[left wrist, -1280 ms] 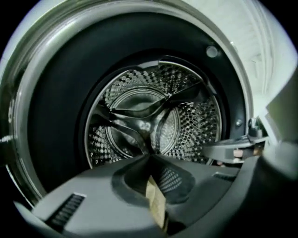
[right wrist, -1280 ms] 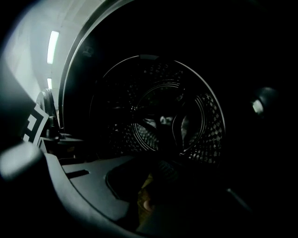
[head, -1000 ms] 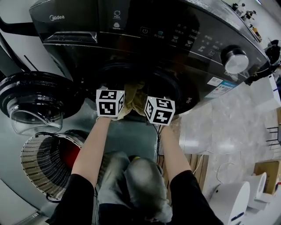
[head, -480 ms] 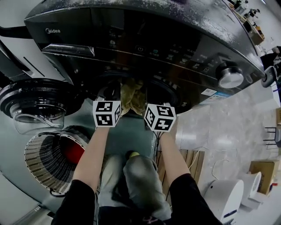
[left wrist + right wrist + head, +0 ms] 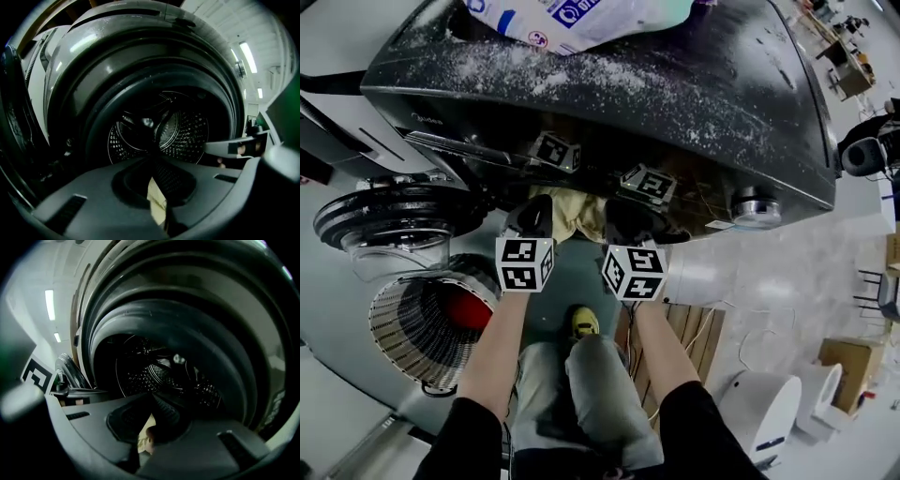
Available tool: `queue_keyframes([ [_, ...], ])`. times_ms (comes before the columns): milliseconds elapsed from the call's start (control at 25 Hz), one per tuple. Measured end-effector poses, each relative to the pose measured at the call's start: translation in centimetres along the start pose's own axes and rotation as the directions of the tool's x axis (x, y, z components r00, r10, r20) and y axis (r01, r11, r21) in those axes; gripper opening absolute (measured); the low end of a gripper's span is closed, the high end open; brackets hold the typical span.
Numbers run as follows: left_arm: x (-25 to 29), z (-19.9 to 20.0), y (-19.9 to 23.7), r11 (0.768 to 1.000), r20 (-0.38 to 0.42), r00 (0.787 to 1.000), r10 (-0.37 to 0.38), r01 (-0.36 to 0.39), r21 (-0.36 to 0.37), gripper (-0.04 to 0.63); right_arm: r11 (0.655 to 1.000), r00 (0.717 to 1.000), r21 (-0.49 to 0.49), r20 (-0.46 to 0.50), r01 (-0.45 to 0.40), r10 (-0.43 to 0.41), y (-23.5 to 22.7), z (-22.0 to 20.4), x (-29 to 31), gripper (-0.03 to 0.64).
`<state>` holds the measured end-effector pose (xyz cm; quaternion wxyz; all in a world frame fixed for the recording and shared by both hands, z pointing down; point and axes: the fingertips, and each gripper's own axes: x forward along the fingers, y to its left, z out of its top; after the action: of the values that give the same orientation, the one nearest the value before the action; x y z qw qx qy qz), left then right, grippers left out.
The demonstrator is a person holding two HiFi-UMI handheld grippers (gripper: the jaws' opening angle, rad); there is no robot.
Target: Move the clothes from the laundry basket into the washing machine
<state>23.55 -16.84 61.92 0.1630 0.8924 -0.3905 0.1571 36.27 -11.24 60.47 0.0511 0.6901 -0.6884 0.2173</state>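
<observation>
A pale yellow cloth (image 5: 574, 212) hangs between my two grippers at the mouth of the black washing machine (image 5: 694, 112). My left gripper (image 5: 536, 217) and right gripper (image 5: 628, 219) are side by side, each shut on an edge of the cloth. In the left gripper view the left gripper (image 5: 153, 163) points into the perforated drum (image 5: 183, 136), with a sliver of cloth (image 5: 157, 206) pinched in its jaws. The right gripper (image 5: 157, 403) also faces the drum (image 5: 154, 369), and a strip of cloth (image 5: 143, 442) shows in its jaws.
The round door (image 5: 389, 220) stands open at the left. Below it is the white slatted laundry basket (image 5: 398, 323) with a red item (image 5: 471, 309) inside. A detergent bag (image 5: 581, 14) lies on the powder-dusted machine top. A person's knees and a yellow shoe (image 5: 585, 322) are below the grippers.
Both grippers have risen and gone forward toward the drum opening with the cloth. The head view has shifted, and now shows the machine's top instead of its control panel.
</observation>
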Motion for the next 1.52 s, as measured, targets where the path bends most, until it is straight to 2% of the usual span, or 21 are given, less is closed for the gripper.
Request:
queue_keyframes([
  [360,-6.3,1.9,-2.4,1.000,-0.070,0.997,-0.021,0.020,-0.020,0.011,0.999,0.998,0.043,-0.057,-0.003,0.005,3.1,2.6,-5.4,0.005],
  [520,-10.1,4.3,-3.0,1.000,-0.080,0.997,-0.016,0.014,-0.022,0.011,0.999,0.997,0.049,-0.078,-0.010,0.014,4.8,5.0,-8.8,0.005],
  [1080,-23.1,16.4,-5.5,1.000,-0.014,1.000,0.013,-0.013,0.024,0.011,0.998,0.999,0.059,-0.036,-0.003,0.005,10.0,16.4,-20.9,0.005],
  [1400,-28.5,22.1,-5.5,0.997,0.037,0.999,0.026,-0.028,0.073,0.011,0.997,0.999,0.054,-0.010,0.047,-0.046,10.0,21.0,-25.3,0.005],
  [1520,-30.4,23.9,-5.4,0.997,0.056,0.998,0.033,-0.037,0.074,0.011,0.997,0.998,0.059,0.029,0.050,-0.051,10.3,23.3,-27.0,0.005],
])
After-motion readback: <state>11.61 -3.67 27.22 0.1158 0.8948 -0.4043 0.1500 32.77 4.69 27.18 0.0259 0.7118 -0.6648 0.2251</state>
